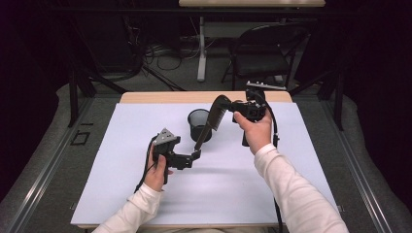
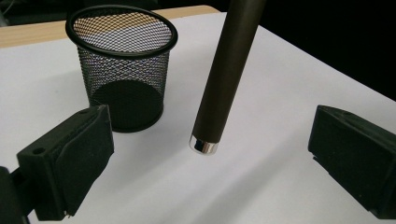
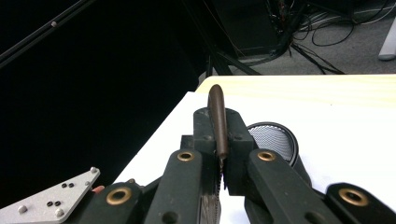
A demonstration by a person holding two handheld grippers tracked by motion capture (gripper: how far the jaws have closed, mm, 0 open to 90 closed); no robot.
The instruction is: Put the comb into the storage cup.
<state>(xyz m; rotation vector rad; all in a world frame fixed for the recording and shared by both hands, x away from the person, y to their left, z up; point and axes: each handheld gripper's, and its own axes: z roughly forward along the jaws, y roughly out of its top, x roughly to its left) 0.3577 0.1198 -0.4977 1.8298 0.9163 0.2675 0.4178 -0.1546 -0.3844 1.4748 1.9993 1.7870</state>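
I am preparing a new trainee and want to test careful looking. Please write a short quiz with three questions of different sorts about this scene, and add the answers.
1. True or false: the right gripper is shut on the comb.
2. Multiple choice: the mesh cup is A) lying on its side, B) standing upright and holding nothing, C) held by the left gripper.
3. Short answer: what lies between the open jaws in the left gripper view, and do the pads touch it?

Key
1. True; the jaws clamp the toothed part of the comb.
2. B.
3. The comb handle's metal-tipped end, above the white table cover; the pads stand well apart from it.
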